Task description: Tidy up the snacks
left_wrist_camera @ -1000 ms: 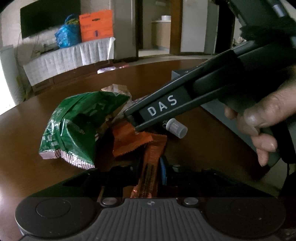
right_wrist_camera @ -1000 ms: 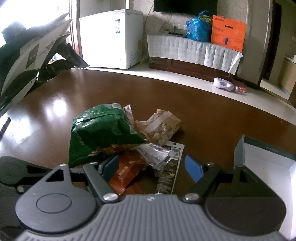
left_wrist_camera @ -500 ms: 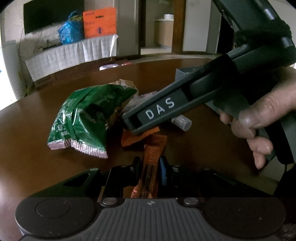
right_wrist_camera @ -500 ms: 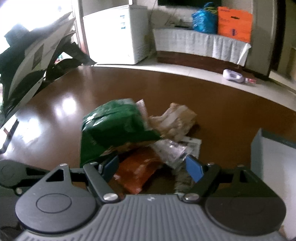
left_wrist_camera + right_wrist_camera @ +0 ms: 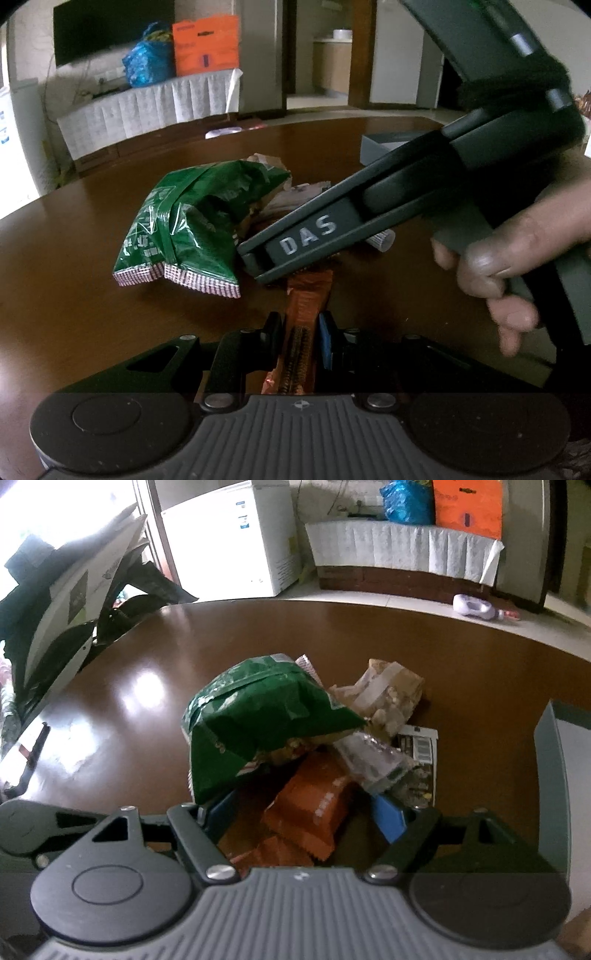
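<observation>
On the brown table [image 5: 122,709] lies a pile of snacks: a green bag [image 5: 258,716], a tan cracker pack [image 5: 391,690], a clear wrapper [image 5: 373,757] and an orange packet [image 5: 314,805]. My right gripper [image 5: 304,814] hangs low over the pile's near side. Its jaws are closing, the orange packet lies between them, and the blue pads [image 5: 388,819] stand clear of it. My left gripper [image 5: 300,338] is shut on a narrow orange bar wrapper [image 5: 308,295] in front of the green bag [image 5: 195,229]. The right gripper's dark body, held by a hand [image 5: 517,251], crosses the left wrist view and hides the pile's right part.
A grey box [image 5: 561,775] stands open at the table's right, also seen as the grey box [image 5: 391,142] behind the right gripper. A small white cylinder [image 5: 382,242] lies by the pile. Papers and dark items [image 5: 66,602] crowd the table's far left edge.
My right gripper has sunk and moved in over the pile, so the orange packet now sits between its fingers. The left gripper keeps its hold on the orange bar wrapper.
</observation>
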Available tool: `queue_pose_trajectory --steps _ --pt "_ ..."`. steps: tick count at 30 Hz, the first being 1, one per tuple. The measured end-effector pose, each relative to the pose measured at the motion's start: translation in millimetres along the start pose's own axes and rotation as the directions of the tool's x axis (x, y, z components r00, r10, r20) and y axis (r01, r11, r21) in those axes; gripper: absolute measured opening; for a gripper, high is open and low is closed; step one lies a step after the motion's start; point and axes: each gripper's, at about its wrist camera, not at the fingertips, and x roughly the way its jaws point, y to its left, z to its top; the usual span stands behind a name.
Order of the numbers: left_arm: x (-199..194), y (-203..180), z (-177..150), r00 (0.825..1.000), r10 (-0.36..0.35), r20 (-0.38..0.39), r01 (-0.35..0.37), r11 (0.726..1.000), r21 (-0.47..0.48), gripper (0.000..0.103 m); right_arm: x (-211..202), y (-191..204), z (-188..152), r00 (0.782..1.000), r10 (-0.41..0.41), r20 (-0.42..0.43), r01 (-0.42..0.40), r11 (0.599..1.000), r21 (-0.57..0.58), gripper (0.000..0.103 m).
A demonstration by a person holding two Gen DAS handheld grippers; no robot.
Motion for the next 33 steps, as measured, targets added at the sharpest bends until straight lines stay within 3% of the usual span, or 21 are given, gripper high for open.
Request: queue_pose_trajectory --steps 5,16,33 --pt "-1.0 2.9 -0.8 1.0 0.0 0.001 0.0 1.0 -0.005 0.023 10.4 5.5 0.7 0.999 -0.04 -0.008 0.04 0.999 -0.034 0.056" --pt "-3.0 5.8 -0.9 1.0 0.001 0.006 -0.001 1.0 -0.019 0.022 5.5 -0.2 -0.5 1.0 -0.027 0.003 0.027 0.999 -0.04 0.047" --pt "-5.6 7.9 1.0 0.999 0.008 0.036 -0.006 0.999 -0.042 0.022 -43.0 -5.7 -2.0 0.997 -0.014 0.073 0.017 0.999 -0.039 0.046"
